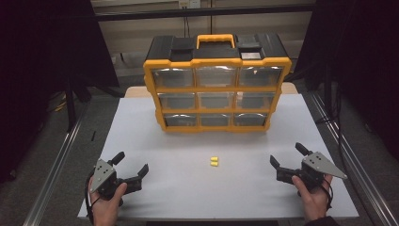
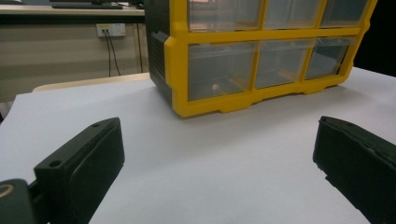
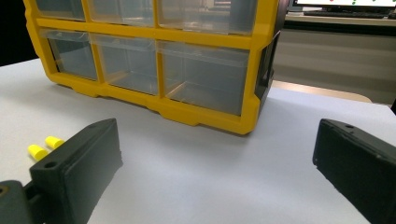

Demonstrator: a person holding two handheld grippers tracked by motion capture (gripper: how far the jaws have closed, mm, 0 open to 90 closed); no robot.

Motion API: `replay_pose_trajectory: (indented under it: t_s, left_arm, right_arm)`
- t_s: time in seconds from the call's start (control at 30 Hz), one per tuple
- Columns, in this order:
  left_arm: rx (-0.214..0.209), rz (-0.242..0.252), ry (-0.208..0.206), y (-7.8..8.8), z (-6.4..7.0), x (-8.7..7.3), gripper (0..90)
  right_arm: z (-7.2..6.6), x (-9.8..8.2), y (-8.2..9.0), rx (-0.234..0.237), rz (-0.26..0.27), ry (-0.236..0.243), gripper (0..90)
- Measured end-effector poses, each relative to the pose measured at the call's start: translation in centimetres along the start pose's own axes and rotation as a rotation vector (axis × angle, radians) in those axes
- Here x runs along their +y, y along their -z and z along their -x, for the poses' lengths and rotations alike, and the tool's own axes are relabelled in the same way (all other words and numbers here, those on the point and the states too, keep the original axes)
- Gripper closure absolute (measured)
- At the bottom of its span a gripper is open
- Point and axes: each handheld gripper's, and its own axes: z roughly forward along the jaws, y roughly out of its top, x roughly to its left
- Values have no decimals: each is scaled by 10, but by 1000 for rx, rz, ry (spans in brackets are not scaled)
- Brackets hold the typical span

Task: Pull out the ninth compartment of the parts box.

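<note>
Both grippers rest wide open and empty, the left gripper (image 1: 131, 165) and right gripper (image 1: 288, 156) apart, so the two yellow plugs (image 1: 214, 162) between them wait, near the drawer box (image 1: 217, 89).

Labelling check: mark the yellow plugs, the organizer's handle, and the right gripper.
yellow plugs (image 1: 214, 162), high view, middle of the pair.
organizer's handle (image 1: 215, 37), high view, top bar.
right gripper (image 1: 287, 156), high view, midway between its fingers.
</note>
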Motion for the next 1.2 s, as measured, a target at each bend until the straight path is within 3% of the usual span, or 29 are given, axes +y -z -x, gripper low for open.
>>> replay_pose_trajectory:
  t_s: [0.67, 1.2]
  left_arm:
    - [0, -11, -4, 0, 1, 0, 27]
    - [-3, 2, -2, 4, 5, 0, 27]
  right_arm:
    - [-5, 0, -3, 41, 2, -3, 3]
    - [-16, 2, -12, 77, -10, 24, 2]
